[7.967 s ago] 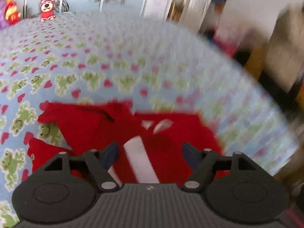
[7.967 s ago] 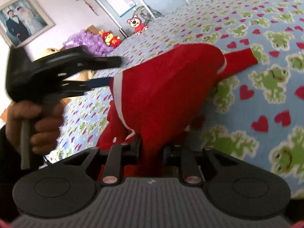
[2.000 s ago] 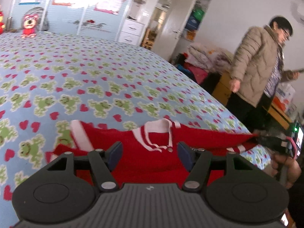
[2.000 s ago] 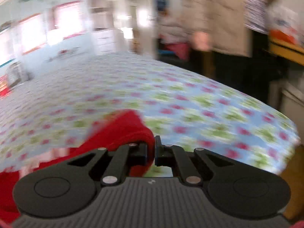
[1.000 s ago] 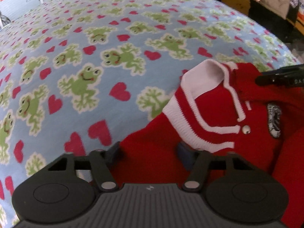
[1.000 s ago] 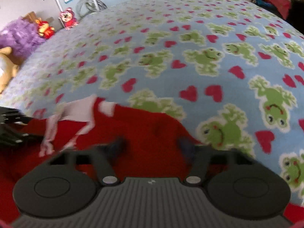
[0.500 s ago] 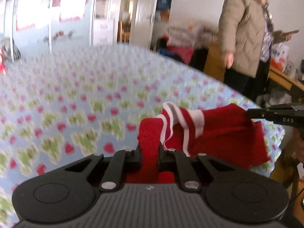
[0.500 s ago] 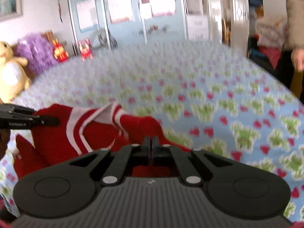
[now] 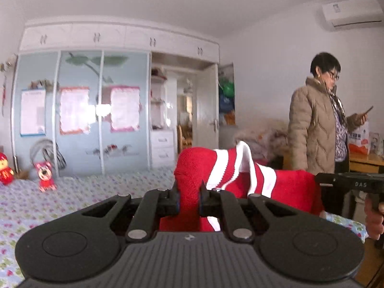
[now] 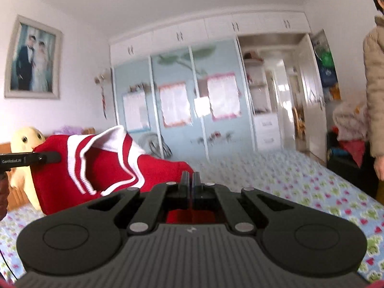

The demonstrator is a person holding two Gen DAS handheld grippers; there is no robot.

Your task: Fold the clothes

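Left gripper (image 9: 189,199) pinches a fold of the red sweater (image 9: 242,177), lifted above the bed (image 9: 72,192); right gripper (image 9: 336,182) at its far edge.

Red knitted sweater (image 9: 285,187) with a white-striped collar (image 9: 242,165), held up off the frog-and-heart bedspread (image 10: 312,184) and stretched between both tongs. Pinched at one shoulder by the left tongs (image 9: 189,198), red fabric bunched between the closed tips. Gripped at the other shoulder by the right tongs (image 10: 190,182), collar flopped open, body hanging below in loose folds.
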